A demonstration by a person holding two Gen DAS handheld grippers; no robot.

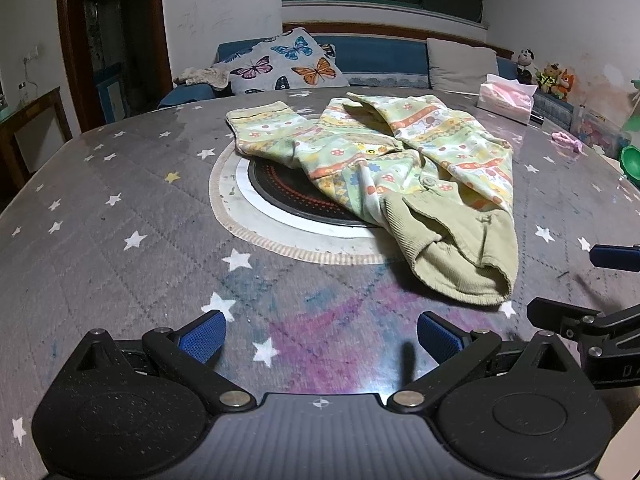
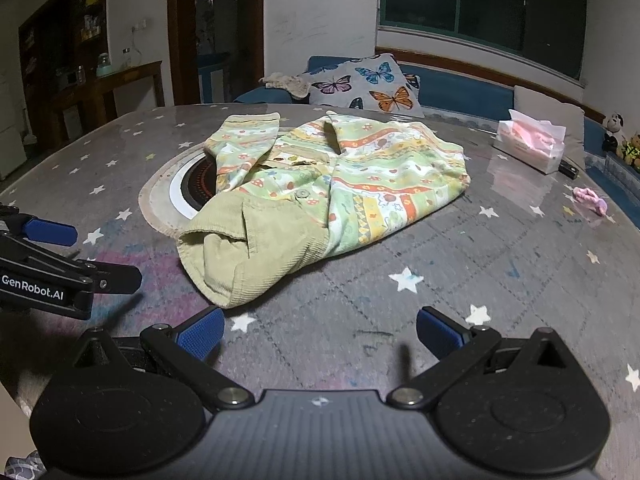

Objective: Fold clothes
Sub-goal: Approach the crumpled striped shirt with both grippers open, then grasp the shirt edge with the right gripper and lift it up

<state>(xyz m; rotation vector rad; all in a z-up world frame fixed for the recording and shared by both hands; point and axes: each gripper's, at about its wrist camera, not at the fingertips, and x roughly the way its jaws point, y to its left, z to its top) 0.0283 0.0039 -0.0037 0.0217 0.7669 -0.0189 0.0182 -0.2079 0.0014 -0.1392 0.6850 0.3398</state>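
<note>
Blue-padded black left gripper (image 1: pixel 320 336) and right gripper (image 2: pixel 320 330), both spread wide and empty, hover low over the near edge of a grey star-printed table cover (image 1: pixel 120 208).
Beyond them a pale green patterned child's garment with an olive ribbed hem (image 2: pixel 320 184) lies crumpled mid-table, hem toward the grippers, long axis running near to far, one sleeve reaching far-left across a round black inset hotplate (image 1: pixel 280 188). "GenRobot.AI" reads on the left gripper's side. Far right sit a pink tissue pack (image 2: pixel 532 144) and a small pink cloth scrap (image 2: pixel 590 198); a butterfly cushion (image 2: pixel 368 86) rests on the blue sofa behind.
</note>
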